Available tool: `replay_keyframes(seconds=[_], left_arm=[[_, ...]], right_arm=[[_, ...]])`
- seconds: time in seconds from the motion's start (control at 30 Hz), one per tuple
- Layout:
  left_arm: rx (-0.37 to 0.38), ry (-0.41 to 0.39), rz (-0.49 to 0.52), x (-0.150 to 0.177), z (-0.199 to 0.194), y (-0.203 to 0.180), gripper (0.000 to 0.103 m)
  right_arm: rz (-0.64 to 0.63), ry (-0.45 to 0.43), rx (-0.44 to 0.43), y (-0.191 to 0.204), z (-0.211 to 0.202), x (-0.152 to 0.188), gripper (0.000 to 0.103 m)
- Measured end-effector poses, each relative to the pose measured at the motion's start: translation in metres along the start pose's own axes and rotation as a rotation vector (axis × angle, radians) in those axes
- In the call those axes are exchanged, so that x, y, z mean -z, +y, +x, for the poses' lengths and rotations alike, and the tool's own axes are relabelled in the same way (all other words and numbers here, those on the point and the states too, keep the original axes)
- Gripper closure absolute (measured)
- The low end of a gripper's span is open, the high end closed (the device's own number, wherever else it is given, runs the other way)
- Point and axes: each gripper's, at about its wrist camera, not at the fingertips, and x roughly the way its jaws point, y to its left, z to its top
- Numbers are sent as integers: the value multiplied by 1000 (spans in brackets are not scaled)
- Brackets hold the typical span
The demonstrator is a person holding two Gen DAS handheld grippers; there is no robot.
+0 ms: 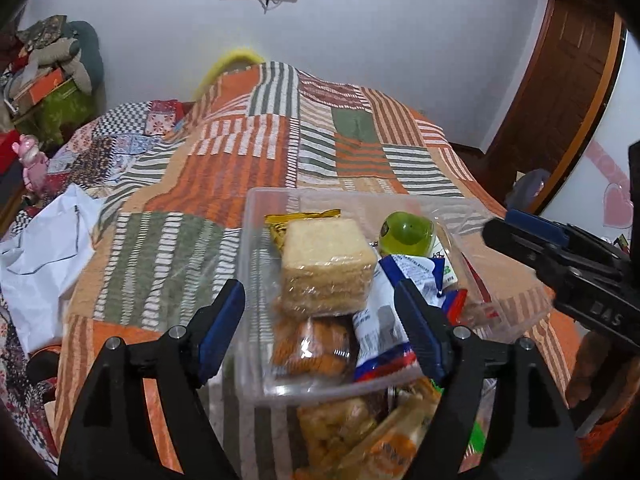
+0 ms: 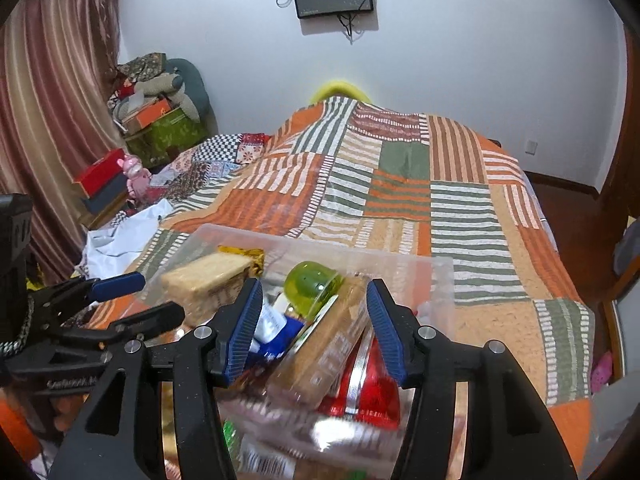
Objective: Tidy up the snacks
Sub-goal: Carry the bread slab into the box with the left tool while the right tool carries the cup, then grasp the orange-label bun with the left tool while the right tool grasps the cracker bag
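A clear plastic box (image 1: 256,216) on the patchwork bed holds several snacks: a wrapped pale cake block (image 1: 326,264), a green jelly cup (image 1: 406,232), a blue and white packet (image 1: 384,316) and a brown biscuit pack (image 1: 310,350). My left gripper (image 1: 320,320) is open, its jaws astride the box's near left corner. My right gripper (image 2: 314,328) is open over the box (image 2: 440,280), its jaws on either side of a long brown biscuit pack (image 2: 324,352); grip is unclear. A red packet (image 2: 376,396) lies beside it. The jelly cup (image 2: 310,286) and cake block (image 2: 208,280) lie beyond.
More snack packets (image 1: 348,432) lie in front of the box. A white plastic bag (image 1: 44,248) lies on the bed's left. Boxes and a pink toy (image 2: 136,174) are stacked at the far left by the curtain. A wooden door (image 1: 560,92) stands right.
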Motion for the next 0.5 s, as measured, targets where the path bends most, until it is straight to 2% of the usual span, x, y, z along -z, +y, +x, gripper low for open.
replay_keyframes(seconds=[0.23, 0.5], left_arm=[[-6, -35, 9, 11, -31, 0, 26], [-1, -23, 31, 33, -56, -6, 26]], right_arm=[[-6, -28, -7, 4, -28, 14, 52], [10, -35, -4, 4, -50, 37, 52]])
